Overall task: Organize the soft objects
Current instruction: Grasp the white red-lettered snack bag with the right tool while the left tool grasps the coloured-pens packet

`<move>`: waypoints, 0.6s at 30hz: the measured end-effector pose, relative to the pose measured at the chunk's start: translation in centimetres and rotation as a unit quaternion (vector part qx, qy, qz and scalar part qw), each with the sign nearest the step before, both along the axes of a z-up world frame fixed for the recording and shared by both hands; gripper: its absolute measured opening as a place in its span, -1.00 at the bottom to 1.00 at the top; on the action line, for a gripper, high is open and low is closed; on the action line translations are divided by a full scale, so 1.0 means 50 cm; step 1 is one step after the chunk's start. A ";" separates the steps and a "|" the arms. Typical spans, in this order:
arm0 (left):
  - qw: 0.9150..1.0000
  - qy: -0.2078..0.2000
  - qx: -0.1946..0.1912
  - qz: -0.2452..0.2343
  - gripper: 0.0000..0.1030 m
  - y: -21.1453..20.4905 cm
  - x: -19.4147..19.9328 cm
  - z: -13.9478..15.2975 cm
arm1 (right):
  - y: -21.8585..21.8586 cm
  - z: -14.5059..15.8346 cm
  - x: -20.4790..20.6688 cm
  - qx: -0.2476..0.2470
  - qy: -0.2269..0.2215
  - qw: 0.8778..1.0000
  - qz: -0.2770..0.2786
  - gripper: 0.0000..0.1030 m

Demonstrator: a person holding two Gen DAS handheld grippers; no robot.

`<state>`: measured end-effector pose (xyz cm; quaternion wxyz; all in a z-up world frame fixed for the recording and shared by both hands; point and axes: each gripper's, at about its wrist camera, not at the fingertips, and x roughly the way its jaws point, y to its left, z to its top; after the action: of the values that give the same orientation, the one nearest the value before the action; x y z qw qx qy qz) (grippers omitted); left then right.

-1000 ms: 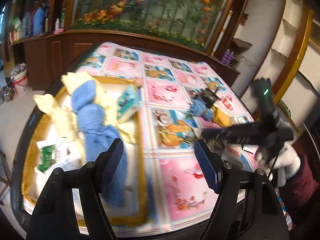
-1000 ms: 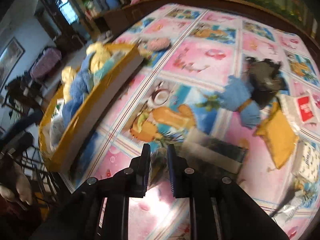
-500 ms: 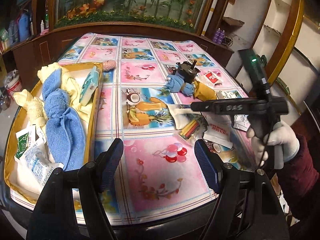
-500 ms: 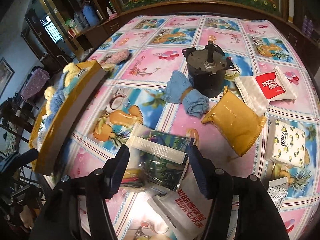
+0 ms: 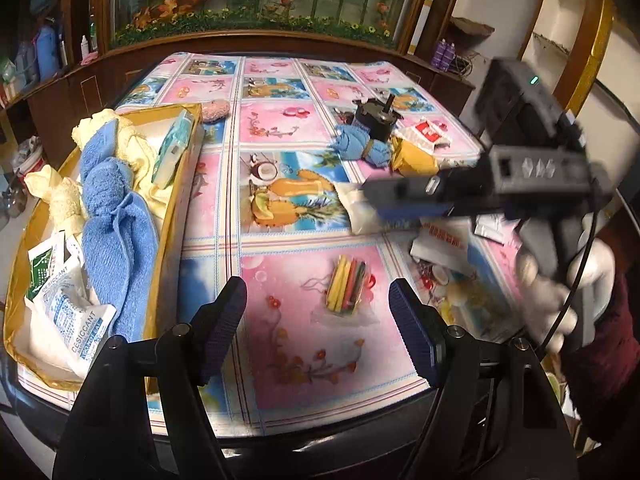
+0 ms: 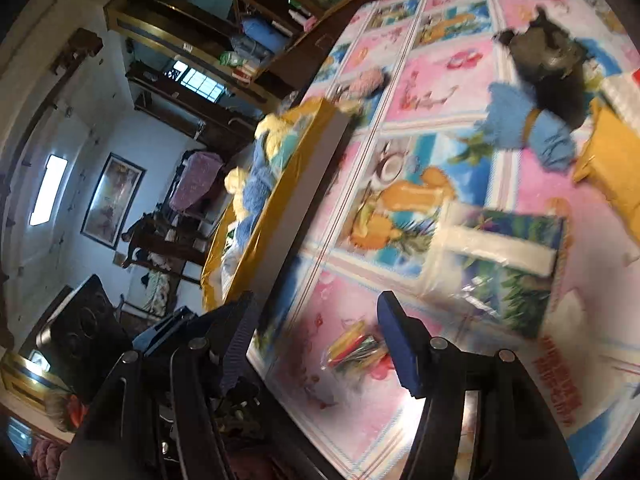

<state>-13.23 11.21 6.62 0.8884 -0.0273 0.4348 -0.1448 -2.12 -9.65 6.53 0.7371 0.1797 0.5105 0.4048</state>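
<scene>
A gold tray (image 5: 182,184) on the left holds a blue towel (image 5: 114,216), yellow cloths (image 5: 132,148), desiccant packs (image 5: 68,312) and a teal pack (image 5: 172,152). My left gripper (image 5: 316,312) is open and empty over the table's near edge, just short of a small clear bag of coloured sticks (image 5: 347,290). My right gripper (image 5: 400,202), in a white-gloved hand (image 5: 560,280), hovers over a clear printed bag (image 6: 500,264). It is open (image 6: 316,320) with nothing pressed between its pads. A rolled blue cloth (image 5: 360,146) and a yellow pouch (image 5: 414,158) lie farther back.
A black motor (image 5: 374,118) stands behind the blue cloth, with a red-and-white packet (image 5: 426,134) beside it. A pink fuzzy piece (image 5: 214,110) lies at the tray's far corner. More packets (image 5: 440,240) crowd the right side. A dark cabinet rims the table's far side.
My right gripper was shut on the clear printed bag, then opened; the bag now lies on the table. That gripper swung left. My left gripper shifted right, away from the tray.
</scene>
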 end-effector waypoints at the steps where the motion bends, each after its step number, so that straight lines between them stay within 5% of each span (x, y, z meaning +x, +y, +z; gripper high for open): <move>1: 1.000 0.003 0.007 -0.005 0.45 -0.006 0.001 -0.007 | -0.016 0.010 -0.002 -0.018 -0.016 1.000 -0.015 0.20; 7: 0.998 0.029 0.044 -0.037 0.45 -0.058 0.047 -0.067 | -0.129 0.022 -0.037 -0.128 -0.064 0.987 -0.075 0.21; 15: 0.994 0.028 0.089 -0.060 0.41 -0.114 0.098 -0.113 | -0.092 -0.033 -0.070 -0.263 -0.107 0.958 -0.031 0.21; 17: 0.993 0.013 0.096 -0.064 0.03 -0.119 0.094 -0.112 | -0.075 -0.038 -0.069 -0.290 -0.131 0.948 -0.021 0.21; 18: 0.993 0.009 0.089 -0.070 -0.41 -0.119 0.092 -0.110 | -0.068 -0.042 -0.067 -0.297 -0.137 0.945 -0.014 0.21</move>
<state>-8.61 5.24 1.11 0.8708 0.0812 0.4551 -0.1675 -5.48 -13.06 4.43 0.8256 -0.0974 0.4988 0.2451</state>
